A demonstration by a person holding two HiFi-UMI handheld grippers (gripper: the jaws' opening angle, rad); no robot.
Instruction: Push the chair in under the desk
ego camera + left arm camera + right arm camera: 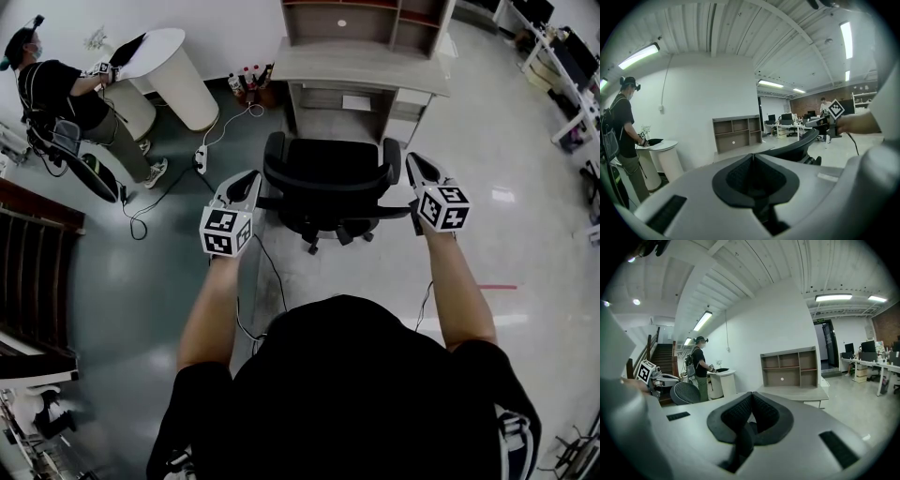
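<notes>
A black office chair (330,173) stands in front of the grey desk (361,67), its seat facing the desk and partly under the desk's front edge. My left gripper (251,178) is shut and empty beside the left end of the backrest; whether it touches I cannot tell. At the right end of the backrest is my right gripper (413,161), also shut and empty. In the left gripper view the shut gripper (752,157) points over the backrest (797,143) toward the desk (740,151). The right gripper (751,394) points at the desk (797,391), with the backrest (686,392) to its left.
A shelf unit (367,21) sits on the desk. Cables and a power strip (200,159) lie on the floor at the chair's left, with bottles (246,82) beside the desk. A person (70,98) stands at a round white table (173,70) far left. Stairs (33,272) run along the left.
</notes>
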